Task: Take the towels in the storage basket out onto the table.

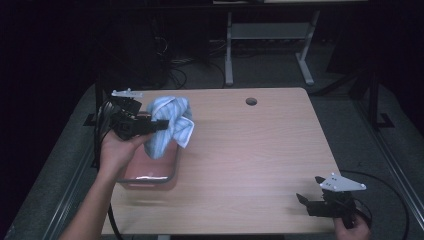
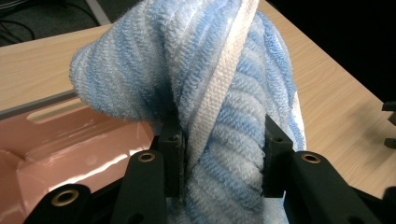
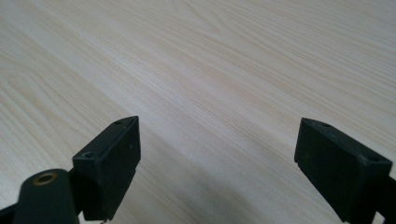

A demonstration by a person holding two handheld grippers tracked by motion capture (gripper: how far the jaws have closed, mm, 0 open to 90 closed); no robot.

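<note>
Blue striped towel [image 2: 219,93] clamped, left gripper [image 2: 219,158]

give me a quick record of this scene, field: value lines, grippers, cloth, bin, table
left gripper: shut on the towel, held up above the bin
right gripper: open, nothing between its fingers, low over the table's near right corner
towel: blue and white striped terry, bunched, hanging from the left gripper
bin: pink, shallow, grey rim, at the table's left edge; inside looks empty where it shows
table: light wood, round hole near the far edge
person: one hand on each gripper, forearms coming in from the near side
</note>
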